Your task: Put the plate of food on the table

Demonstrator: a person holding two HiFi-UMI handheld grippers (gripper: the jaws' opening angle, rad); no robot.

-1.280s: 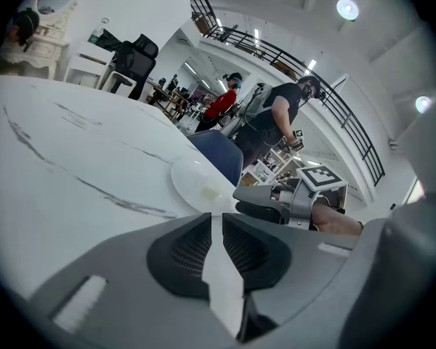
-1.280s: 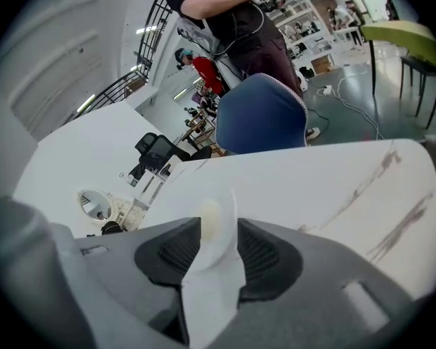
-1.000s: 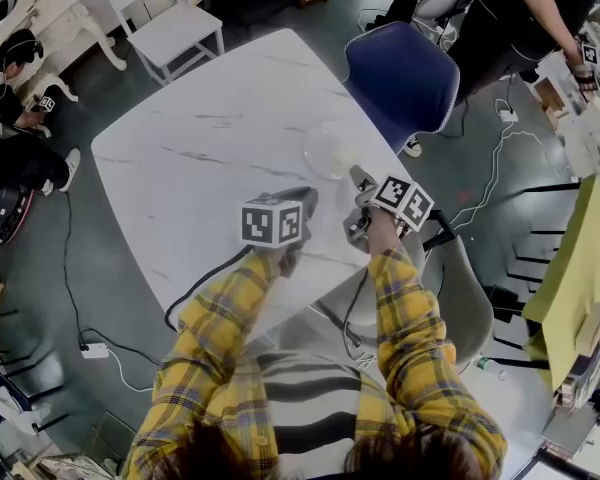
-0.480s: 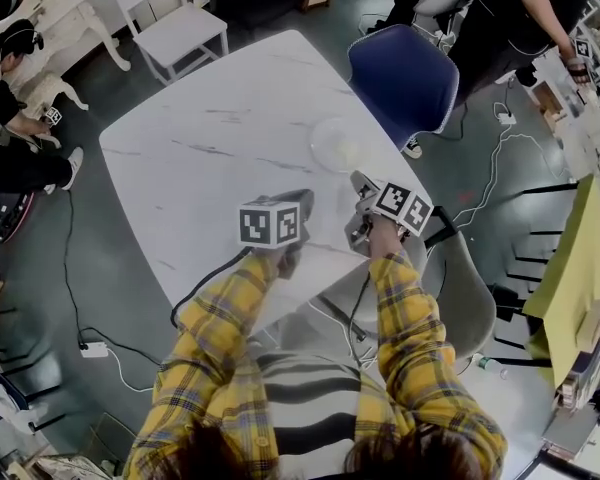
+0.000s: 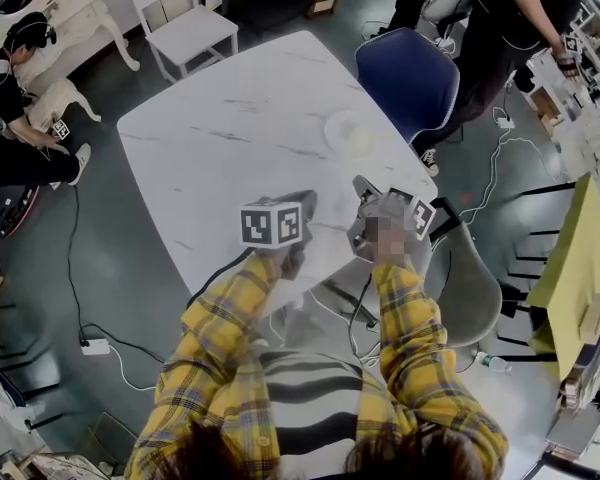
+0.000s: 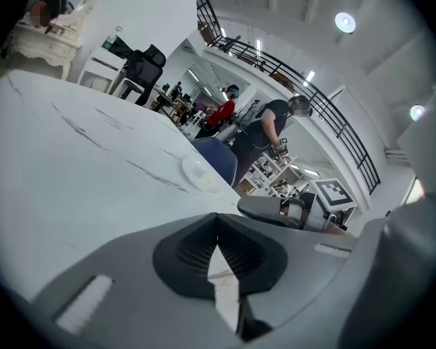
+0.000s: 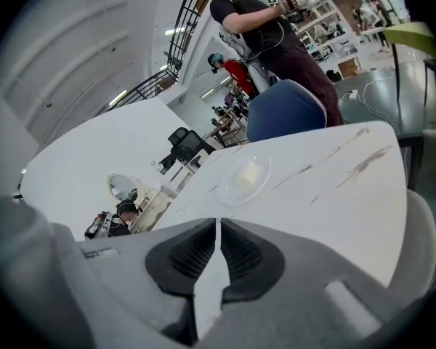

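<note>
1. Seen from above, a white marble-patterned table (image 5: 230,138) fills the middle of the room.
2. A clear plate of food (image 5: 348,133) rests on the table near its far right edge, just in front of a blue chair (image 5: 405,78).
3. A pale piece of food lies in the middle of the plate.
4. The left gripper (image 5: 304,202) hovers over the table's near corner, well apart from the plate. Its jaws are pressed together with nothing between them.
5. The right gripper (image 5: 363,186) sits beside it at the table's right edge. Its jaws have just been closing and now meet at the tips, pinching nothing. The plate lies ahead of it, untouched.
6. Yellow plaid sleeves (image 5: 220,318) reach to both grippers.
7. A white chair (image 5: 185,23) stands beyond the table.
</note>
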